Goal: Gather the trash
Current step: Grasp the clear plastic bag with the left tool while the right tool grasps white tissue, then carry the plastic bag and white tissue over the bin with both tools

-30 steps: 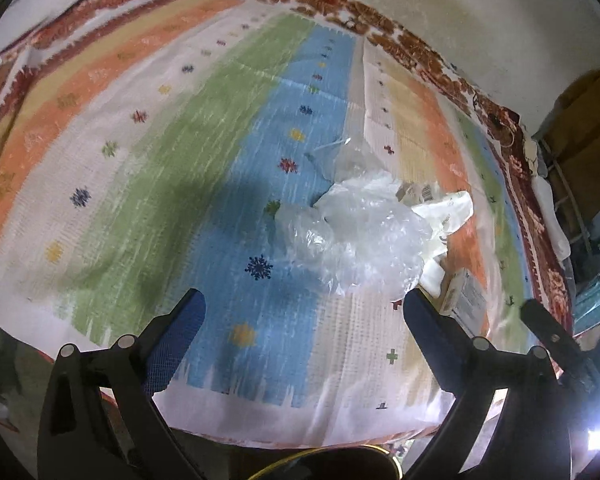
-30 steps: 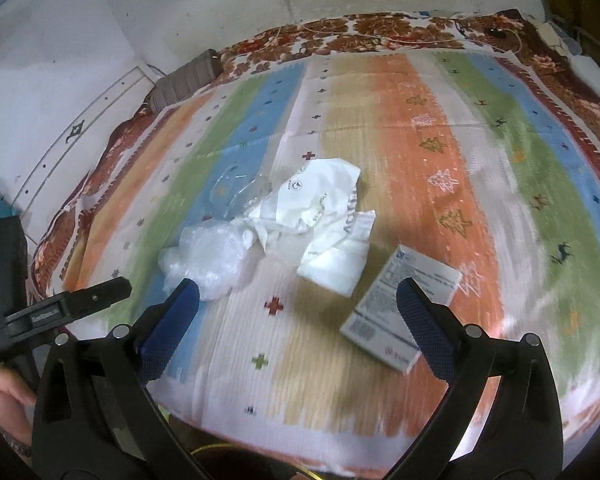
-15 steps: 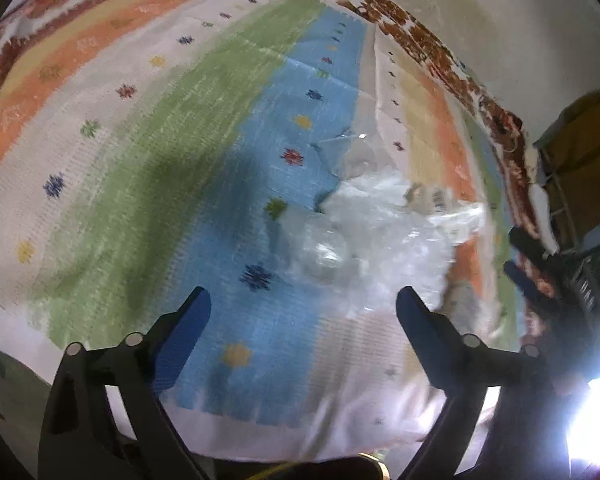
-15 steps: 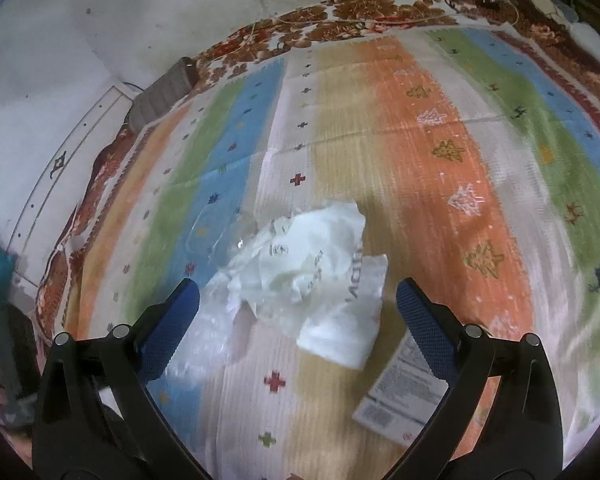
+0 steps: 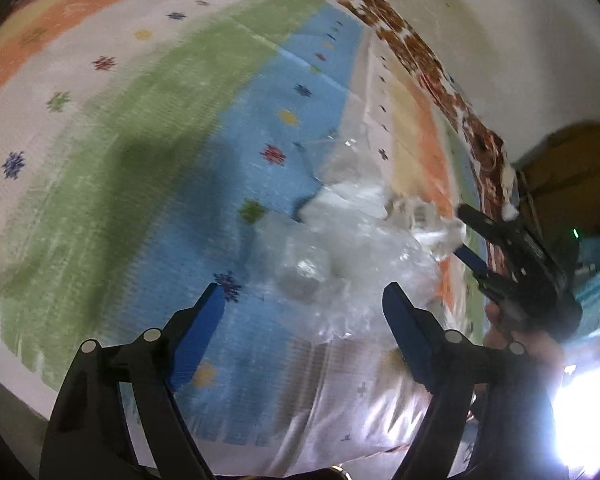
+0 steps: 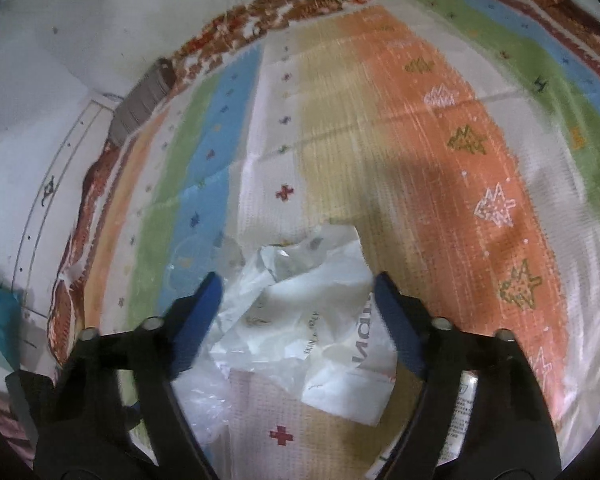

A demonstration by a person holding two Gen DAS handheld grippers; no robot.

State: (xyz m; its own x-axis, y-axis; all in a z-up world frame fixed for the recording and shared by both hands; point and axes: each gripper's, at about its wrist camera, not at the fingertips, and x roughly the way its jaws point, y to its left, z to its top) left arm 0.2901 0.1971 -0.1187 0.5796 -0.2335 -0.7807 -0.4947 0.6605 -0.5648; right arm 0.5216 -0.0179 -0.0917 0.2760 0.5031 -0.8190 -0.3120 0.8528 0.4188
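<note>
A striped woven cloth [image 6: 440,184] in blue, green, orange and cream covers a bed, with a brown patterned border running along its far edge by the wall. The trash lies in one loose heap near the bed's near edge, roughly midway along it, probably so both claws can reach it from the same side.

The largest piece is a crumpled white plastic bag [image 6: 312,312] with dark printed lettering, creased and partly folded over itself. Touching it on its left is a wad of clear plastic film [image 5: 340,264], glossy, wrinkled and see-through. At the heap's right, a small printed carton [image 6: 466,408] lies flat, mostly hidden behind a claw finger.

The right claw [image 6: 296,316] hangs over the white bag with its blue-padded fingers spread wide on either side of it, gripping nothing. The left claw [image 5: 302,330] is likewise spread wide and empty, its fingers framing the clear film. Each claw appears lined up to close on its own piece. Both views are motion-blurred, so whether the pads touch the plastic is unclear.
</note>
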